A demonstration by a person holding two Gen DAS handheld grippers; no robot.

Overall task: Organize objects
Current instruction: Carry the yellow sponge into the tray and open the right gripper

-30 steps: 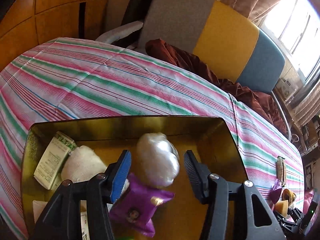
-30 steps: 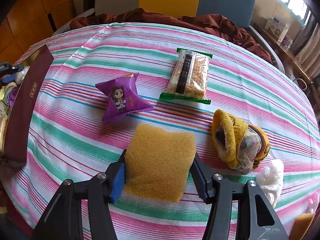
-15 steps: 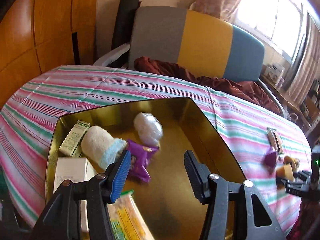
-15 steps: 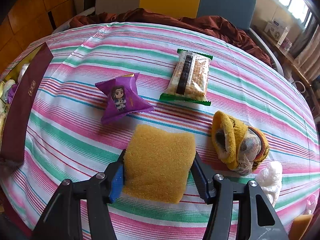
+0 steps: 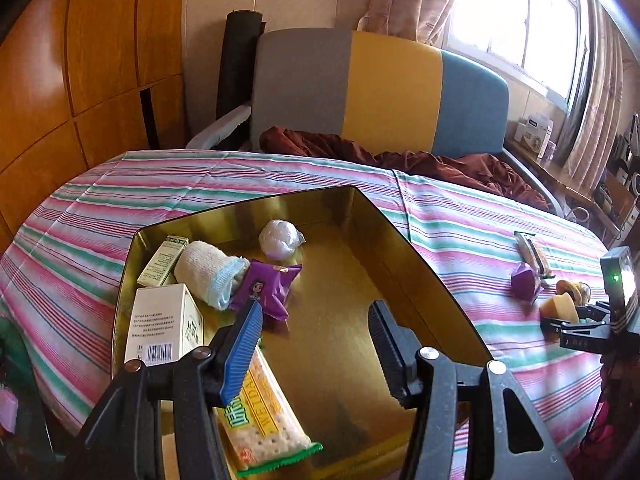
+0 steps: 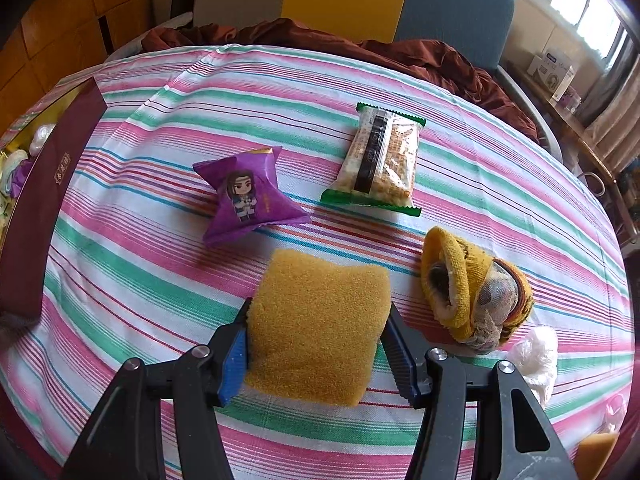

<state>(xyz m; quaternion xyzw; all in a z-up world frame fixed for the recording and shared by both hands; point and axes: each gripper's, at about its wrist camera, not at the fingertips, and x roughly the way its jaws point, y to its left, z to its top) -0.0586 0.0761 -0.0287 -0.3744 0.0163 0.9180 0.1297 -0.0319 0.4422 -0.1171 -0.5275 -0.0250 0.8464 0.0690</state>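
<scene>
Two claws, right claw (image 6: 316,344) clamped on yellow sponge (image 6: 318,324), left claw (image 5: 316,344) wide, holding nothing, above gold tray (image 5: 420,280).

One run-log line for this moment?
left claw: open, above gold tray | right claw: shut on yellow sponge | purple packet: on tablecloth

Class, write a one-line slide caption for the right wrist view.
Right gripper clamps a yellow sponge above the striped tablecloth, with a purple snack packet, cracker pack and yellow sock beyond.

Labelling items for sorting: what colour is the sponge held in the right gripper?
Mustard yellow sponge, clearest in the right wrist view.
</scene>
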